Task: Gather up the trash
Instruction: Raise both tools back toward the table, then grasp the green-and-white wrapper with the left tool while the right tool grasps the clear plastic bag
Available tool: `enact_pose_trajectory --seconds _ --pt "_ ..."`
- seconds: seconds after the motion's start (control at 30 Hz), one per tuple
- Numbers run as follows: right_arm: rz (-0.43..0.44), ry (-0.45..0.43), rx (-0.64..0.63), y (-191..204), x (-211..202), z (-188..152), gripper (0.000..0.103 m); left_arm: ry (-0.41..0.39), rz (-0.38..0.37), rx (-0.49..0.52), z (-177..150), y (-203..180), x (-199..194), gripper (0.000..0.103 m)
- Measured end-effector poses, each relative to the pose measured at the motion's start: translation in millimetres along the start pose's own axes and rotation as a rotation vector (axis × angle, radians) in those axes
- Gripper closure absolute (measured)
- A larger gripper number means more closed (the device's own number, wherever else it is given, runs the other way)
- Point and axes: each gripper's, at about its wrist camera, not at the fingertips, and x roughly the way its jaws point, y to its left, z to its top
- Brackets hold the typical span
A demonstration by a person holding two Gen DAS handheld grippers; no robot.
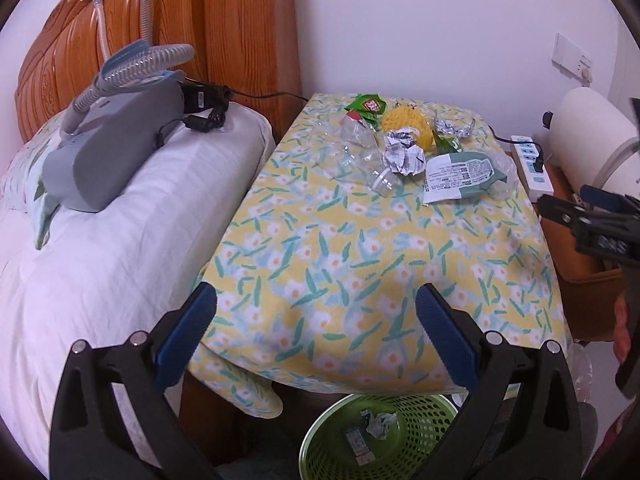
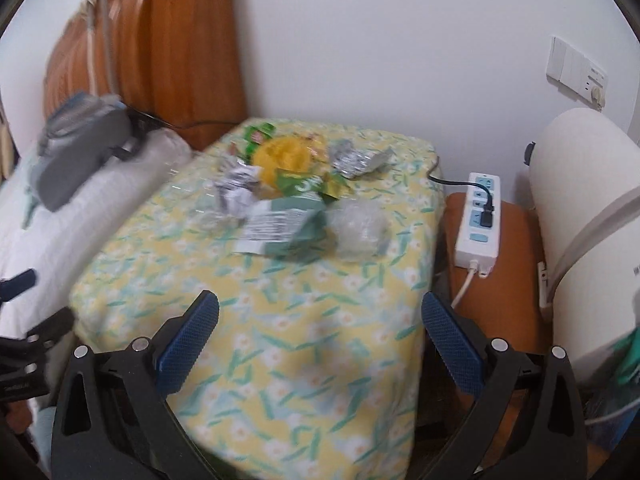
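The trash sits in a pile at the far end of a table covered with a yellow flowered cloth (image 1: 360, 248): a crumpled paper ball (image 1: 404, 154), a yellow mesh ball (image 1: 408, 124), a pale green wrapper (image 1: 460, 170), a crushed clear bottle (image 1: 360, 148) and a piece of foil (image 1: 454, 126). The left gripper (image 1: 316, 308) hangs over the near edge, its fingers wide apart and holding nothing, the pile well ahead of them. Below it stands a green basket (image 1: 328, 440) with crumpled paper (image 1: 378, 422) already inside. The right gripper (image 2: 320, 316) also has its fingers spread and empty, the pile ahead between them. A white power strip (image 2: 478, 220) lies to the right of the table.
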Motion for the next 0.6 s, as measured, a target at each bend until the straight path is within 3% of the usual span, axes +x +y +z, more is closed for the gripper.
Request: enact_pose_trajectory --seconds 0.2,0.43,0.6 --pt "-0.037 0.083 0.073 -26.5 60.9 15.0 0.003 0.018 -0.028 0.023 6.3 -14.1 19.2 0.008" --pt "-0.052 0.100 0.070 -34.6 100.9 31.2 0.004 0.000 -0.057 0.102 24.8 -45.8 35.3 0.008" --pt "-0.022 0.096 0.032 -30.3 114.2 29.7 0.031 -0.018 -0.061 0.158 34.2 -66.6 45.0 0.008"
